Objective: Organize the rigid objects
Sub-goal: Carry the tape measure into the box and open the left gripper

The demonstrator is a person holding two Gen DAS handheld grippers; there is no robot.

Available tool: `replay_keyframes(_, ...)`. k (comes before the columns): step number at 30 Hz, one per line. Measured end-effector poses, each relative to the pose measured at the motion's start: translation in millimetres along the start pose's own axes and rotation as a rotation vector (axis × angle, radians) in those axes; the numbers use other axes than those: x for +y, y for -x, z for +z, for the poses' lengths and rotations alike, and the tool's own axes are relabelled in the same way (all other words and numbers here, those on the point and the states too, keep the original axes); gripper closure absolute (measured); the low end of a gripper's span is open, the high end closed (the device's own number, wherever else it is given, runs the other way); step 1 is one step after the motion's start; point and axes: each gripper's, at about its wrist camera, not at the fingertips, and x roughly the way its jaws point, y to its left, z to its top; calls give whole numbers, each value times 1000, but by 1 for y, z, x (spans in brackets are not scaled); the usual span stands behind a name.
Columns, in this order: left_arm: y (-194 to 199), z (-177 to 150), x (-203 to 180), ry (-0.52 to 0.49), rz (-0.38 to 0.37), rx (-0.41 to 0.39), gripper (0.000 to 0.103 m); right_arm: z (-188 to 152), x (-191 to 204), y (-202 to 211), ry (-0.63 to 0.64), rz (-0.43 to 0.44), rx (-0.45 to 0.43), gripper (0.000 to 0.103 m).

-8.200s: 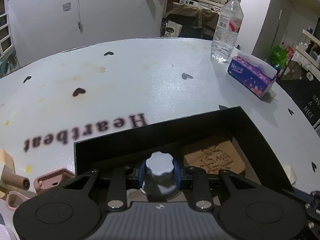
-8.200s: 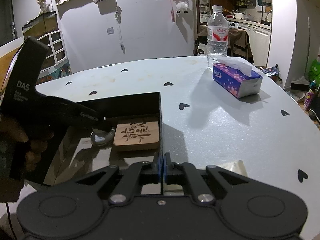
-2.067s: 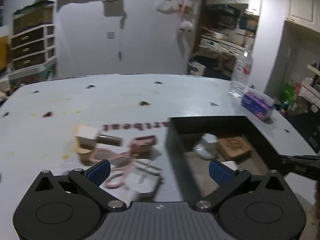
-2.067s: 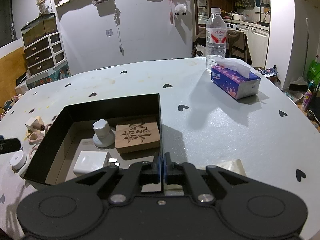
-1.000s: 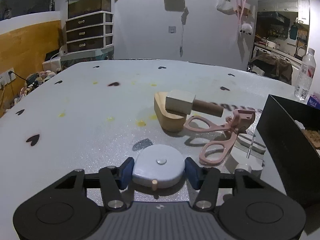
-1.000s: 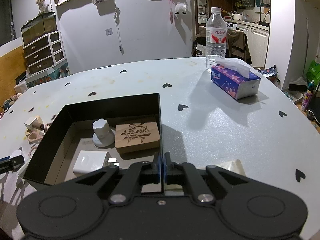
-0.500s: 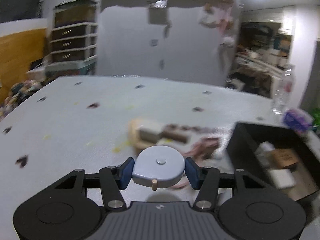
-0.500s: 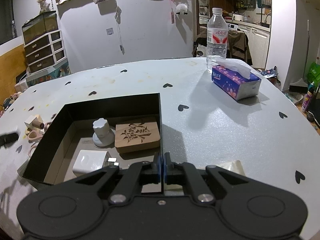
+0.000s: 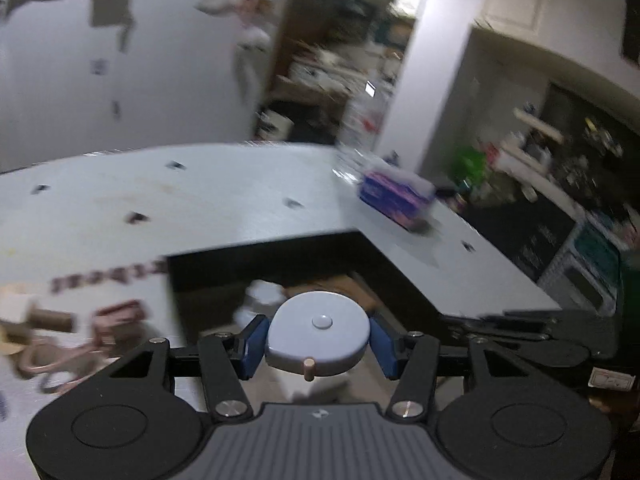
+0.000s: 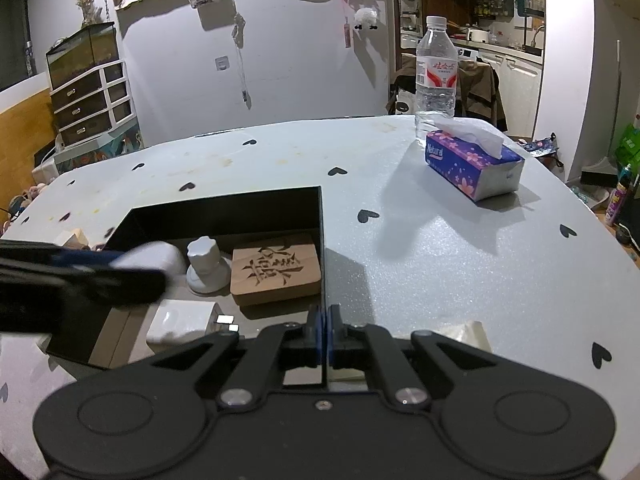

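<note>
My left gripper (image 9: 318, 344) is shut on a round pale-blue tape measure (image 9: 318, 334) and holds it over the open black box (image 9: 260, 254). In the right wrist view the left gripper (image 10: 80, 270) reaches in from the left above the box (image 10: 224, 210) with the tape measure (image 10: 150, 256). Inside the box lie a white knob (image 10: 206, 264), a carved wooden block (image 10: 276, 268) and a white charger (image 10: 182, 320). My right gripper (image 10: 323, 330) is shut on the box's near right wall.
Pink scissors (image 9: 72, 354), a pink clip (image 9: 120, 312) and a wooden block toy (image 9: 24, 312) lie on the table left of the box. A tissue box (image 10: 472, 164) and a water bottle (image 10: 435, 76) stand at the far right.
My left gripper has swung right with the tape measure, from over the loose items to above the box. The right gripper has not moved.
</note>
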Motion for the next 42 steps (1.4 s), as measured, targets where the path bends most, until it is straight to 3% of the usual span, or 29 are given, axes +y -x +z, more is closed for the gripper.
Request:
replay_keyframes(4, -27, 5, -12, -6, -40, 79, 48, 0, -1, 1, -5, 5, 0, 100)
replay_keyframes(9, -57, 16, -8, 87, -92, 161, 48, 1, -2, 0, -7, 10, -1, 100)
replay_keyframes(17, -83, 21, -10, 168, -122, 221, 47, 1, -3, 0, -11, 13, -1, 100)
replay_keyframes(22, -98, 19, -1, 275, -147, 256, 45, 1, -3, -1, -14, 16, -1, 100)
replay_keyframes(23, -100, 18, 0, 287, -146, 260, 38, 1, -3, -1, -13, 17, -1, 100)
replay_keyframes(26, -98, 17, 1, 292, -154, 258, 34, 1, -3, -1, -14, 17, -1, 100)
replay_keyframes(42, -78, 19, -2, 251, -147, 231, 28, 1, -4, -1, -18, 19, -2, 100)
